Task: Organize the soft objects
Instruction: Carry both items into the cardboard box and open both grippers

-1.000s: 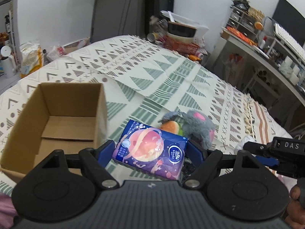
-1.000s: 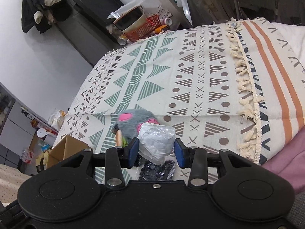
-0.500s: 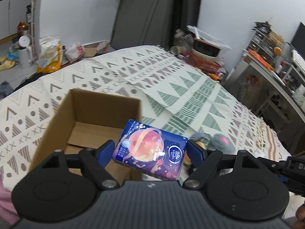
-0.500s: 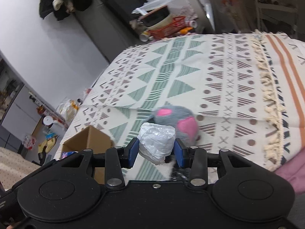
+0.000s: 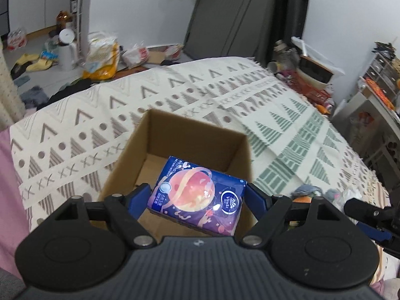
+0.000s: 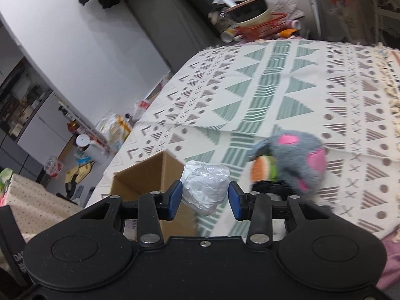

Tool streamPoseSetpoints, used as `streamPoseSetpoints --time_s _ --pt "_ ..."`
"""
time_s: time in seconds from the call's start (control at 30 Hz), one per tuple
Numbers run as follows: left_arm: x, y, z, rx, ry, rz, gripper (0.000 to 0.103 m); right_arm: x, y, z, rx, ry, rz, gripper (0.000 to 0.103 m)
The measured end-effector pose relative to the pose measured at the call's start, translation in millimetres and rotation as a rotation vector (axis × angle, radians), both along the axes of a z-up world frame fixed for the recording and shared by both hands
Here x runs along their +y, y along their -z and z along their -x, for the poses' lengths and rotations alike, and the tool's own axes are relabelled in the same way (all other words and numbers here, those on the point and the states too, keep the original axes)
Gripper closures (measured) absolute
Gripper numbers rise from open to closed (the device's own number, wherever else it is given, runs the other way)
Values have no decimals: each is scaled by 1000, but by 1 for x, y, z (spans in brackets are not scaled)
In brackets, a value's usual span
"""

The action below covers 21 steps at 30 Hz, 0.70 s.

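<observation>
Now left gripper pinches tissue pack above open cardboard box, inside rim; right gripper pinches white wrapped bundle beside box edge; grey plush on blanket nearby.

Left wrist view: camera sits behind left gripper, looks forward and down along fingers, very near open cardboard box at frame centre; bed fills middle, room floor in upper left.

Right wrist view: camera behind right gripper, tilted, looks across bed toward far wall; box at lower left of centre.

Shared part: box, patterned bed cover, grey plush toy, seen at lower right in left view.
</observation>
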<state>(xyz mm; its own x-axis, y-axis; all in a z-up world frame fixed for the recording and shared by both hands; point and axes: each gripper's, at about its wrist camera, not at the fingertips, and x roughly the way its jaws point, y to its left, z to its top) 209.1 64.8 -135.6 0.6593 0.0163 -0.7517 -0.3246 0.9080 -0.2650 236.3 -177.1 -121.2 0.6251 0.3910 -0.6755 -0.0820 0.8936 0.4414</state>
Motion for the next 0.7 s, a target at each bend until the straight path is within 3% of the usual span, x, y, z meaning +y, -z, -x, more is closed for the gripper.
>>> streamPoseSetpoints --time_s 0.27,0.7 --pt "18 12 0 57 -84 14 22 38 6 -7 22 -76 -33 63" --pt "31 3 5 53 -145 105 19 63 16 -5 65 -130 -62 63"
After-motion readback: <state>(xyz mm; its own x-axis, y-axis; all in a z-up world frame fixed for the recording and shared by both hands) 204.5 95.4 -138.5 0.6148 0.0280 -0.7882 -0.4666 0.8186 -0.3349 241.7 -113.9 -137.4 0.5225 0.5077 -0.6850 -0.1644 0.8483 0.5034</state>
